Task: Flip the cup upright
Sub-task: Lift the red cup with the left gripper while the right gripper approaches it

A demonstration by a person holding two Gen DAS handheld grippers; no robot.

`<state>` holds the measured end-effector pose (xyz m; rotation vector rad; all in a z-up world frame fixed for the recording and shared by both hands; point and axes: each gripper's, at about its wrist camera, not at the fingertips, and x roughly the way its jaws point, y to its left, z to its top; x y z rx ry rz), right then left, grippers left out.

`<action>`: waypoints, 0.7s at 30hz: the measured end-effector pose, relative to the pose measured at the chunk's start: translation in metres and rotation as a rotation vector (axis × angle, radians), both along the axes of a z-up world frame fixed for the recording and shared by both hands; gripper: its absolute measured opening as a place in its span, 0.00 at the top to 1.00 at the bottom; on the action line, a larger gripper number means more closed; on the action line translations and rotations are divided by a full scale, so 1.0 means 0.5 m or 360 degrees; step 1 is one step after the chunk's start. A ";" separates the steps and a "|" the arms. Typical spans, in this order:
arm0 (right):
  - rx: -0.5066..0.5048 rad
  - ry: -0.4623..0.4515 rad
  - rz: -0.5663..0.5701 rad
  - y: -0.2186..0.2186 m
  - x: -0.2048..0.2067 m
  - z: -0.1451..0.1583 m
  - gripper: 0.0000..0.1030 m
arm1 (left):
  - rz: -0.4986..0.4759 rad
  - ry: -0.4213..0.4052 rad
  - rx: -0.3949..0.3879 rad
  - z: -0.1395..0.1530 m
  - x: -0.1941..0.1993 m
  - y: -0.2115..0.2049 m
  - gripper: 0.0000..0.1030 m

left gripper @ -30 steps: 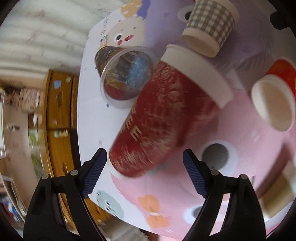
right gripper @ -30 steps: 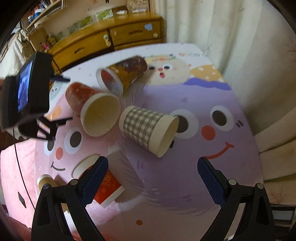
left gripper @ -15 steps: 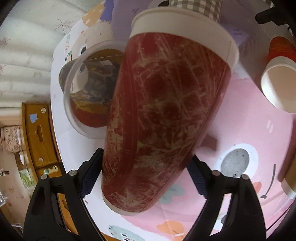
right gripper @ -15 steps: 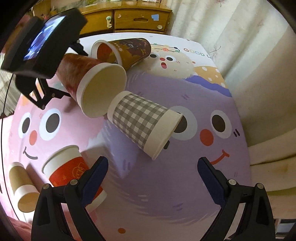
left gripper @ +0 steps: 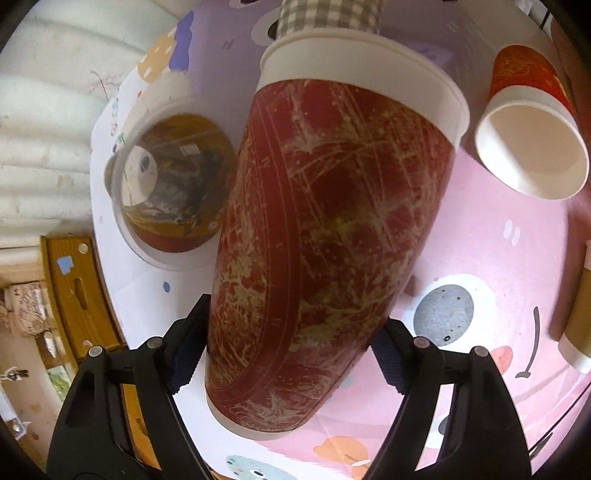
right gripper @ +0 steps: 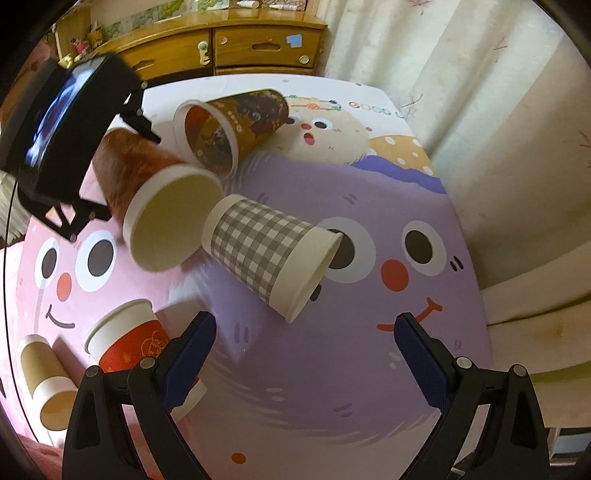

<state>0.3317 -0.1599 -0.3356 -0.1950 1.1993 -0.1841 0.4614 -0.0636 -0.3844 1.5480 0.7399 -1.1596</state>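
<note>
Red cup lies tilted btwn the left claw fingers, base toward the camera, white rim pointing away. Left claw is clamped on it: both blue pads press the cup's lower sides. In right wrist view the same cup is held w/ its mouth facing out and down, rim low over the pink part of the surface; can't tell if rim touches it.

Just beside it, a brown cup on its side, mouth toward the left camera; in right view it sits just behind the red cup's rim, near the far edge. A check cup lies on its side just right of the red cup's mouth, rim pointing front-right, over a printed eye. Its base shows past the red rim in left view.

Orange cup lies on its side near the front-left, partly behind the right claw's left finger; also seen at, mouth open to camera. Tan cup lies at the far left edge.

Right claw is spread wide, nothing btwn its fingers, hovering over the purple area, apart from the check cup.

Dresser and curtain beyond the surface
</note>
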 end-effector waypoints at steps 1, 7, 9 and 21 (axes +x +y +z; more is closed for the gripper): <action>0.0007 -0.0020 -0.0007 -0.003 -0.006 0.010 0.05 | 0.0000 -0.0015 -0.0012 0.010 -0.024 0.005 0.26; 0.0031 -0.0116 -0.0068 -0.014 -0.043 0.065 0.05 | 0.0106 -0.0115 -0.0098 0.072 -0.022 -0.023 0.28; 0.0067 -0.0153 -0.0091 -0.018 -0.058 0.084 0.05 | 0.0167 -0.0168 -0.0152 0.107 -0.023 -0.036 0.29; 0.0474 -0.0246 -0.0340 -0.103 -0.164 0.183 0.05 | 0.0664 -0.0357 -0.0544 0.264 -0.174 -0.024 0.31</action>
